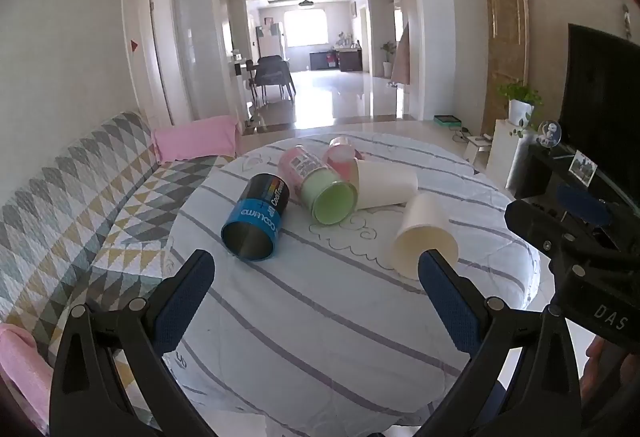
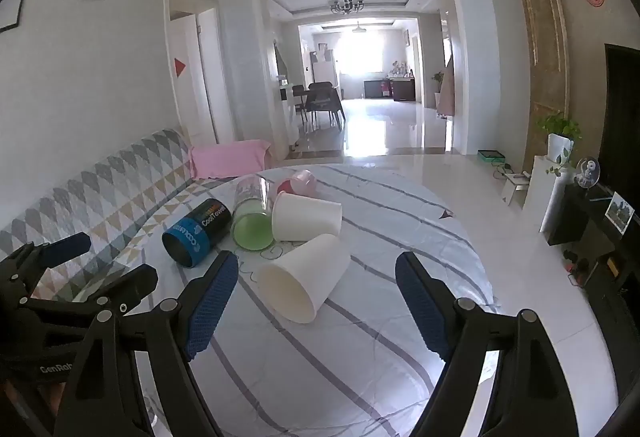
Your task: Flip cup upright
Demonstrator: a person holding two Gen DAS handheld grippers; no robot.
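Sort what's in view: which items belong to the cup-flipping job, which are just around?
Job: near white paper cup lying on its side; far white paper cup; blue-black can; green-ended clear tumbler; pink cup.
Around: striped tablecloth; patterned sofa; pink pillow.

Blue-and-black can (image 2: pixel 197 233), on side on striped tablecloth (image 2: pixel 360 357): "CoolTowel" in white on black band; blue band print unclear in both views.

Gripper body (image 1: pixel 600 297), right of can in left wrist view: "DAS".

Gripper body (image 2: pixel 40 349), left of can in right wrist view: "GenRob", cut off.
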